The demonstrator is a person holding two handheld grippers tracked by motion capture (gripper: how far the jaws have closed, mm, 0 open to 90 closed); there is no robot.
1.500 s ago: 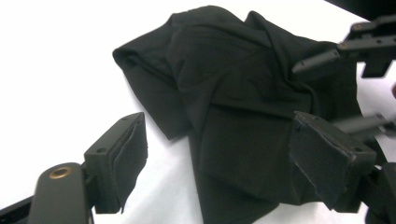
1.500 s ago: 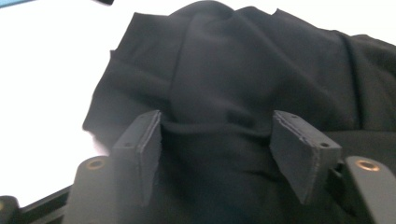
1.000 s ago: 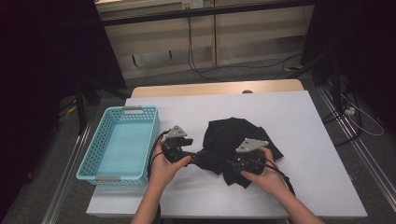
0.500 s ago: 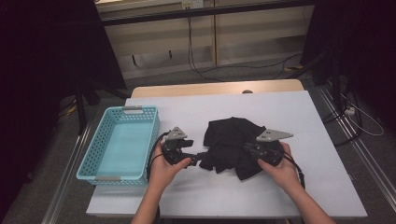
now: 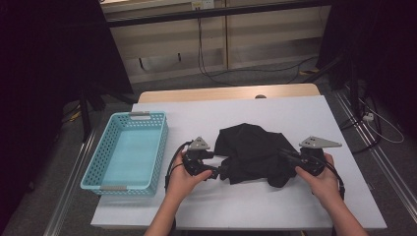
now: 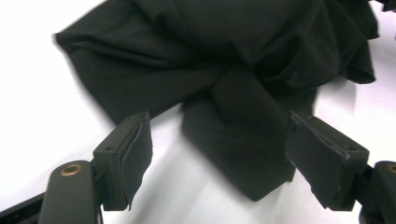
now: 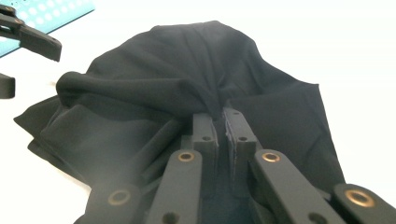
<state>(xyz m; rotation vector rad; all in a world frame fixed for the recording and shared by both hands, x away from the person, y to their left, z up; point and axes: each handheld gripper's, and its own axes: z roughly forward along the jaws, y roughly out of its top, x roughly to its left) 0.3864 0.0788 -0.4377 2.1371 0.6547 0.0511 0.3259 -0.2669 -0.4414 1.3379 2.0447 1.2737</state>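
Observation:
A crumpled black cloth (image 5: 251, 152) lies on the white table (image 5: 295, 113). My right gripper (image 5: 284, 155) is at the cloth's right side, its jaws just closed and shut on a bunched fold. In the right gripper view the pads (image 7: 205, 123) pinch that fold of cloth (image 7: 187, 70) at the right gripper (image 7: 220, 114). My left gripper (image 5: 216, 173) stands open at the cloth's lower left edge. In the left gripper view a flap of the cloth (image 6: 233, 56) reaches down between the spread jaws of the left gripper (image 6: 224, 158), and the pads do not touch it.
A light blue perforated basket (image 5: 98, 177) stands on the table's left part, with nothing in it. Its corner (image 7: 46, 11) and the left gripper (image 7: 28, 67) appear at the top left of the right gripper view. Bare table lies behind and in front of the cloth.
My right gripper closed on a fold of the cloth and moved to the right, drawing that side out. My left gripper edged slightly toward the cloth and stayed open.

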